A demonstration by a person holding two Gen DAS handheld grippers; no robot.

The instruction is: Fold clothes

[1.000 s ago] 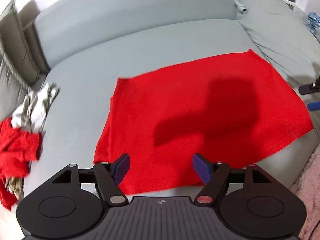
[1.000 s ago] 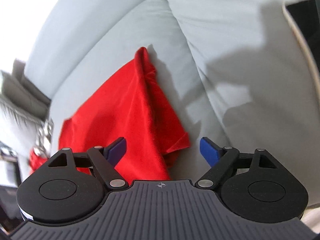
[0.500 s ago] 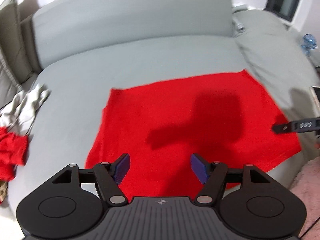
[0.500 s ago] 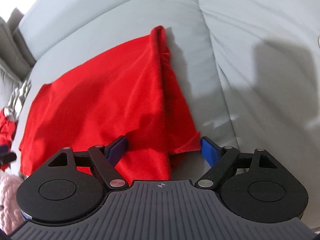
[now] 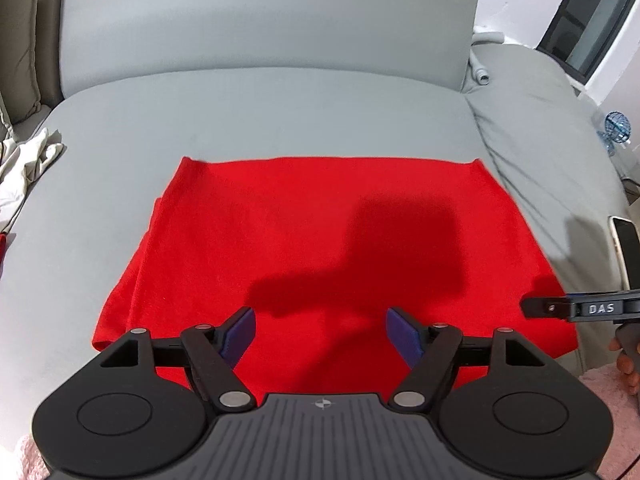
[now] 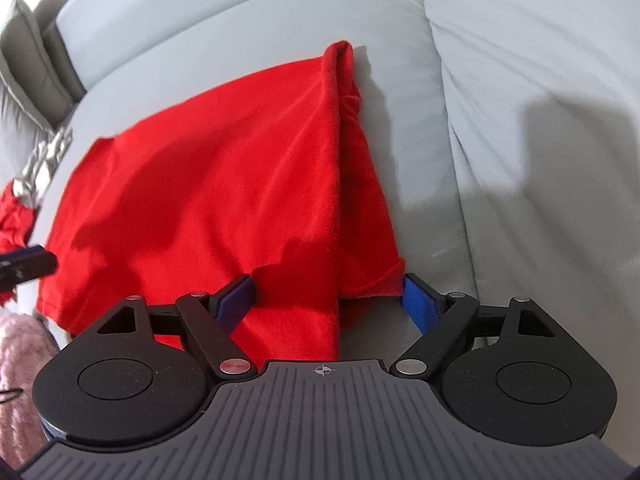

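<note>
A red garment point(image 5: 320, 232) lies folded flat on the grey sofa seat point(image 5: 260, 112). My left gripper point(image 5: 322, 332) hovers over its near edge. Its jaws are opening, and no cloth is pinched between them. In the right wrist view the same red garment point(image 6: 224, 184) shows a raised fold along its right side. My right gripper point(image 6: 330, 294) stands open above the garment's near right corner, where a sleeve sticks out. The right gripper's tip point(image 5: 560, 307) shows at the right edge of the left wrist view, and the left gripper's tip point(image 6: 28, 260) shows at the left edge of the right wrist view.
A pale garment point(image 5: 28, 160) and more red cloth point(image 6: 12, 216) lie heaped at the sofa's left end. A phone point(image 5: 626, 244) rests on the right cushion point(image 5: 540, 128). A pink fluffy rug point(image 6: 20, 344) lies below the sofa's front. The backrest point(image 5: 260, 20) rises behind.
Both views have rolled, so the garment now sits squarer to each gripper. The right gripper has shifted left over the garment's corner. The heap at the left has slid towards the frame edge.
</note>
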